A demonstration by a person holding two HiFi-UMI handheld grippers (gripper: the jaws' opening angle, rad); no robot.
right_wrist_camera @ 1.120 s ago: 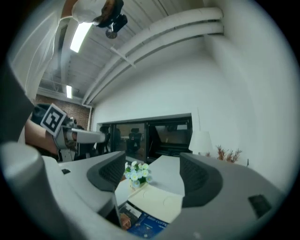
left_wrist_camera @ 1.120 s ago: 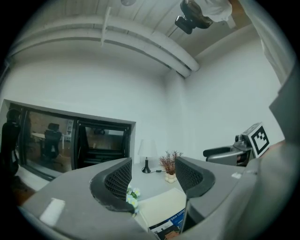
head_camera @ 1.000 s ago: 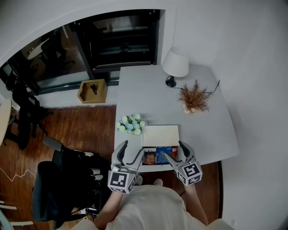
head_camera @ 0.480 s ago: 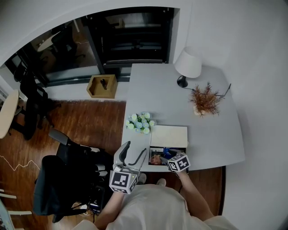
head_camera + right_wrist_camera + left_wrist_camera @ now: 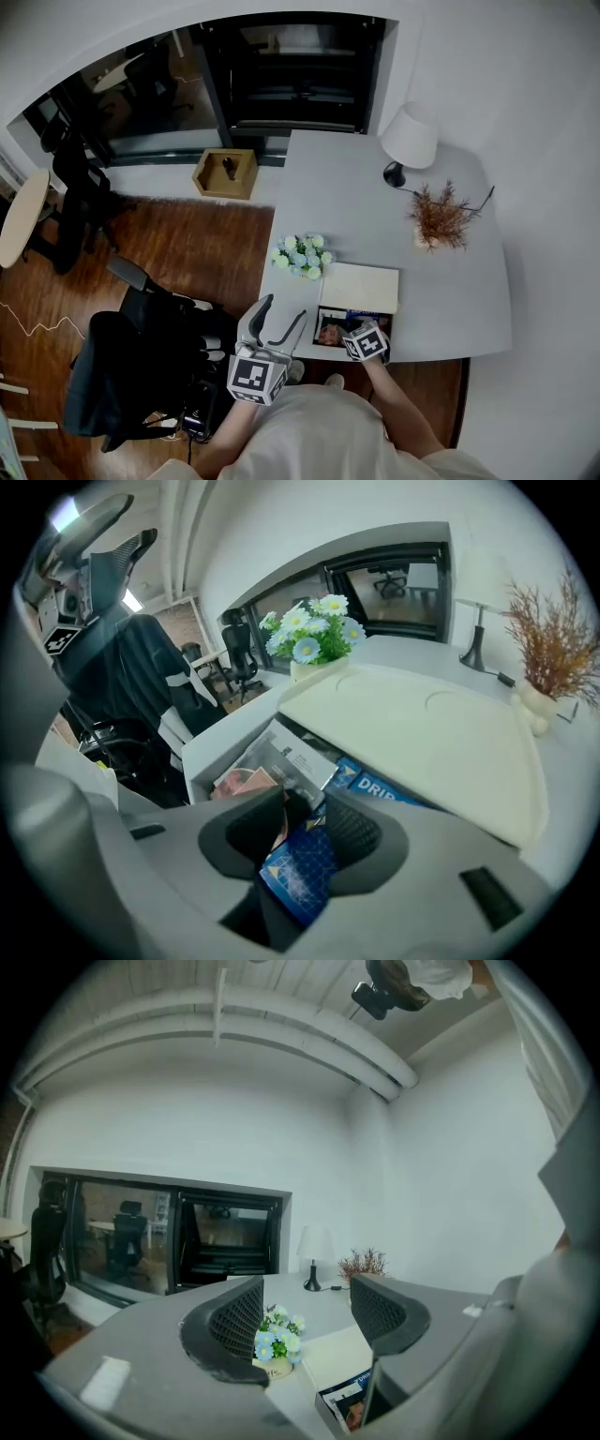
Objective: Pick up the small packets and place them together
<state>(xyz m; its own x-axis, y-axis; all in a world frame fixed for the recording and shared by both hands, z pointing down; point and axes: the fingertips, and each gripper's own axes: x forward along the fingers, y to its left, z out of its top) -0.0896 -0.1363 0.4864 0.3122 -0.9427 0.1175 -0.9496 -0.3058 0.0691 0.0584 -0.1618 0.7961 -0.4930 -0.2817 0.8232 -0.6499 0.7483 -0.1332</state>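
Blue packet (image 5: pixel 300 869) caught between the closing right tongs (image 5: pixel 305 822), pads on both faces, far end hidden, inside the box (image 5: pixel 211 752) at the counter's (image 5: pixel 347 206) near edge. Half covered by a cream lid (image 5: pixel 422 733). "DRIP" legible on a second packet (image 5: pixel 389 787). Left tongs (image 5: pixel 309 1321) wide apart, empty, in free air off the near-left corner.

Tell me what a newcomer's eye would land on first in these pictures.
Most striking is the right gripper, down in the open box at the near edge of the table, its jaws closing on a blue packet between them. The left gripper hangs open and empty to its left. Farther back stand pale flowers and a white lamp.
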